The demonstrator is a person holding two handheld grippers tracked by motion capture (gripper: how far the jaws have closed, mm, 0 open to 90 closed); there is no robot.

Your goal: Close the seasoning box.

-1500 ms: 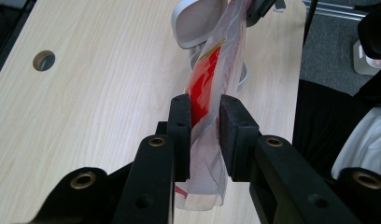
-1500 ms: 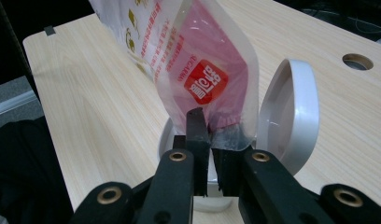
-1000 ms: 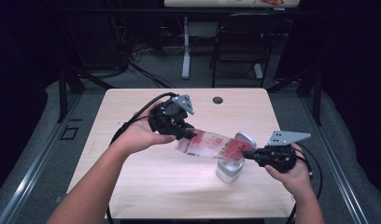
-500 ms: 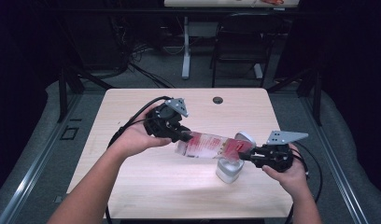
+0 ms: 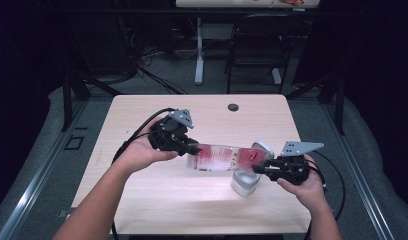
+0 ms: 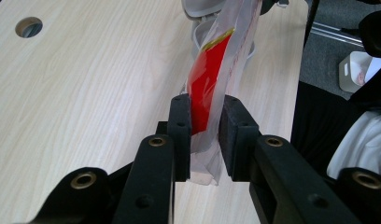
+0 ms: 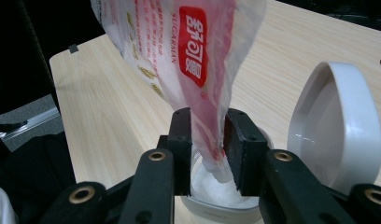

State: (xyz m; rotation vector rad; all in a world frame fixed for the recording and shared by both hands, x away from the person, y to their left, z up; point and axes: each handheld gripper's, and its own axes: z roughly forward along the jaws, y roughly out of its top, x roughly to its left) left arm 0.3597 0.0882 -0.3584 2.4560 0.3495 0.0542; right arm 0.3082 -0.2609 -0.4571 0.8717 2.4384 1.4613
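Your left gripper [image 5: 192, 148] is pinched on one end of the sugar bag [image 5: 222, 158]; in the left gripper view its pads [image 6: 180, 122] squeeze the flat film there, with a loose flap hanging below the grip. Your right gripper [image 5: 257, 168] is clamped on the bag's other end, and in the right gripper view the bunched film sits between the pads [image 7: 181, 135] right over the mouth of the white container [image 5: 243, 184]. The bag hangs in the air between your two hands over the near-right part of the table [image 5: 142, 200], sloping down toward the right, its low end at the container, whose hinged lid [image 7: 338, 126] stands open on the far side.

Expect this bag to behave as a soft, limp pouch: thin glossy film that is likely slippery, with loose grains inside that shift their weight toward whichever end is lower. It will sag and fold rather than hold a shape, so the load on each grip will probably change as it tilts. Take hold on the flat sealed margins or on gathered film, as you have now, not on the full belly, where the pads would slide off. The container looks light and could tip if the bag drags on its rim.
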